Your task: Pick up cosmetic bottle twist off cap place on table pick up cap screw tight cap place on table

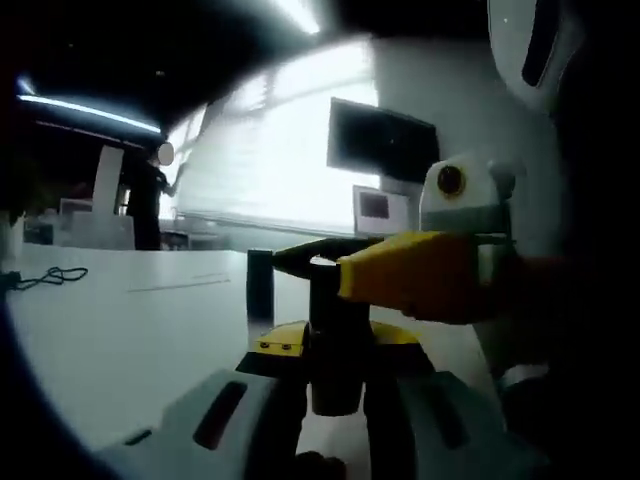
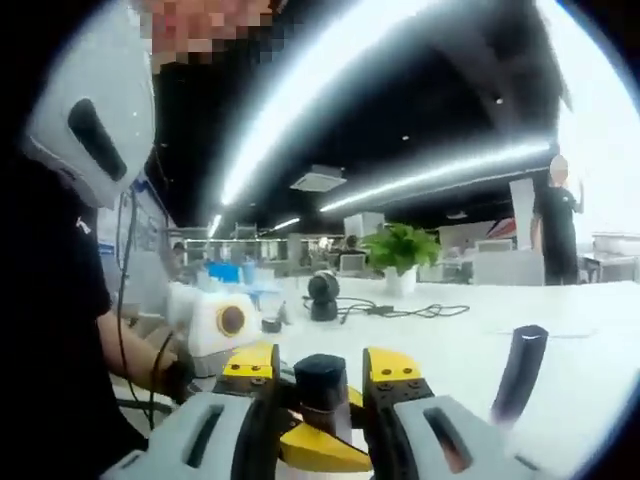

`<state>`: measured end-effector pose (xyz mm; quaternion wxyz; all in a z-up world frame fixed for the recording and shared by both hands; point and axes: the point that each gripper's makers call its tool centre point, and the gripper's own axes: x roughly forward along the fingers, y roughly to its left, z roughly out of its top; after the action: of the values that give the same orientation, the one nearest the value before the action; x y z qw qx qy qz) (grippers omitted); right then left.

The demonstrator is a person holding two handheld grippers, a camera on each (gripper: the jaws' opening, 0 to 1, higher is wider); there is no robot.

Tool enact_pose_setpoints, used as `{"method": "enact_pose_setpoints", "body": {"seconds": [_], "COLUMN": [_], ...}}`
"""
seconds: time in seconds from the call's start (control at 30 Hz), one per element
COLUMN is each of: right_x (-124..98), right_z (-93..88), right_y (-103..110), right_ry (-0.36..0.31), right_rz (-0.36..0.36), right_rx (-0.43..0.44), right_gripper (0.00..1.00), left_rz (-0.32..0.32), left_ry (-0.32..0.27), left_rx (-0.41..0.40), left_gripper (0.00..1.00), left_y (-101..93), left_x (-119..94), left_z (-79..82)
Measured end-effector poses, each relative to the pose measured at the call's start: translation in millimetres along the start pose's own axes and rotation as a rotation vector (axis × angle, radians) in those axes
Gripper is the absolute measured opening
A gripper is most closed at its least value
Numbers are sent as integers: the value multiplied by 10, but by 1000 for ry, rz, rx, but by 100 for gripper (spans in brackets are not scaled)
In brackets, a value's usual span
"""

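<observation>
A broad white table [image 1: 130, 330] is seen in the left gripper view, running far back toward bright windows, and the same table [image 2: 590, 370] is spread across the right gripper view.

A person in dark clothes [image 2: 50, 330] is seen at the left of the right gripper view, close to the camera. A second person [image 2: 553, 225] is stood far off at the right, and that figure [image 1: 148, 200] is also seen at the far left of the left gripper view.

The left gripper [image 1: 325, 385] is raised from the bottom of its own view, and its jaws are clenched on the dark cosmetic bottle [image 1: 335, 345], which is held upright above the table. The right gripper [image 1: 310, 258] is brought in from the right of that view, and its yellow and black jaws are closed around the top of the bottle.

In the right gripper view, the right gripper [image 2: 322, 385] is seen with its yellow-tipped jaws clamped on the dark top of the bottle [image 2: 322, 385]. The left gripper [image 2: 225, 325] is seen beyond it, on the left.

A potted green plant [image 2: 400, 255] is stood far back on the table, with a black cable [image 2: 400, 310] trailed near it.

A slim dark cylinder [image 1: 260, 285] is stood upright on the table just left of the bottle, and the same cylinder [image 2: 520, 375] is seen at the right in the right gripper view.
</observation>
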<state>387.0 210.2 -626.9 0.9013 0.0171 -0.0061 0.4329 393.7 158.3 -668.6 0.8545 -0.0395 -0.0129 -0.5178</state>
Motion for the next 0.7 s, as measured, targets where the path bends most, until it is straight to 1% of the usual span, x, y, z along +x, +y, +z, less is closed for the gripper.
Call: {"method": "enact_pose_setpoints", "body": {"seconds": [0.03,0.07,0.1,0.13,0.2,0.23,0.27,0.3,0.33,0.37,0.43,0.47,0.53,0.7], "right_x": [-5,-11,-14,-23,-27,-29,-23,-15,-1,5,21,27,32,39], "right_z": [7,38,65,46,35,27,9,-28,-29,-44,-84,-90,-109,-134], "right_y": [-16,-56,-64,-97,-141,-171,-175,-176,-164,-181,-209,-207,-220,-211], "right_ry": [3,-10,-26,-16,-8,-2,6,23,18,20,26,25,33,46], "right_rz": [-33,-83,-104,-140,-189,-220,-230,-241,-240,-255,-286,-292,-312,-320], "right_rx": [-3,-35,-43,-6,-21,-47,-53,-48,-50,-50,-20,-19,-44,-108], "right_gripper": [25,22,21,20,20,21,23,23,23,22,20,17,13,12], "left_rz": [8,40,51,79,89,96,114,120,132,153,168,179,192,206], "left_ry": [-2,-1,-1,2,3,1,0,2,3,1,2,1,7,8], "left_rx": [-3,5,10,25,22,10,-4,-2,1,9,8,15,31,38], "left_gripper": [10,10,10,10,10,10,10,10,10,10,10,10,10,10], "left_y": [8,51,62,101,108,117,143,157,178,215,256,281,305,307], "left_x": [8,16,20,17,13,10,0,-3,-10,-21,-32,-38,-41,-36], "left_z": [1,-2,-3,-7,-14,-14,-20,-27,-31,-32,-39,-34,-36,-40]}}
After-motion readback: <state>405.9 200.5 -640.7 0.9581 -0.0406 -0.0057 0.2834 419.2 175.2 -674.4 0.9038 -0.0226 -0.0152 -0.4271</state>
